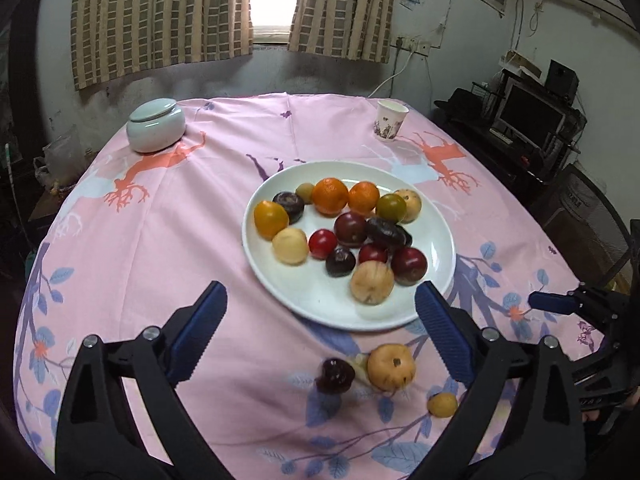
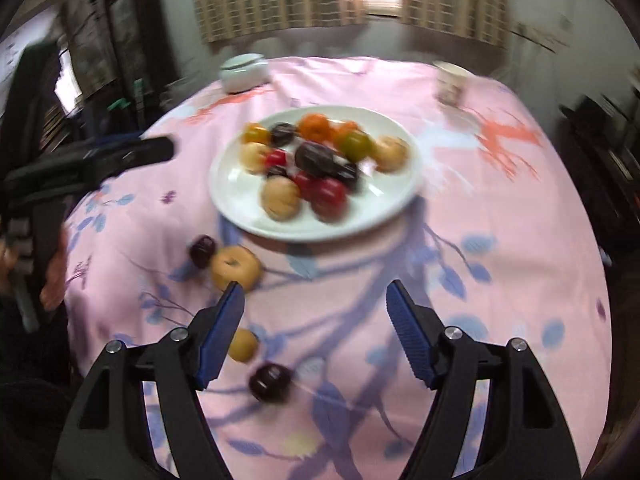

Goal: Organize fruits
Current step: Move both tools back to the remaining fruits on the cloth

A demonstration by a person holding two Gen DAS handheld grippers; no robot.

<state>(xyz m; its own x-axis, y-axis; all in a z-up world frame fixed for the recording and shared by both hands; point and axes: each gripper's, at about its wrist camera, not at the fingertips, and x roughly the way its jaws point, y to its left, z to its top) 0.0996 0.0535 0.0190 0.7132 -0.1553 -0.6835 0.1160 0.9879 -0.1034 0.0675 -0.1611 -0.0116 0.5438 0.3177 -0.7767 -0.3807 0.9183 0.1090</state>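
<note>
A white plate [image 1: 434,300] piled with several fruits, among them oranges [image 1: 330,196], dark plums and tan fruits, sits mid-table on a pink cloth [image 1: 160,240]. In the left wrist view my left gripper [image 1: 320,296] is open and empty over the plate's near rim. Below it a dark plum [image 1: 335,375], a tan fruit [image 1: 391,367] and a small yellow fruit [image 1: 442,405] lie loose on the cloth. The blurred right wrist view shows my right gripper [image 2: 315,292] open and empty. Near it lie a tan fruit [image 2: 236,267], a small yellow fruit [image 2: 244,345] and two dark plums [image 2: 270,383].
A pale lidded jar [image 1: 156,124] stands at the far left of the table and a paper cup [image 1: 391,120] at the far right. A monitor [image 1: 532,118] and a mesh chair [image 1: 592,220] are beyond the right edge. A person's hand [image 2: 54,276] holds the left gripper.
</note>
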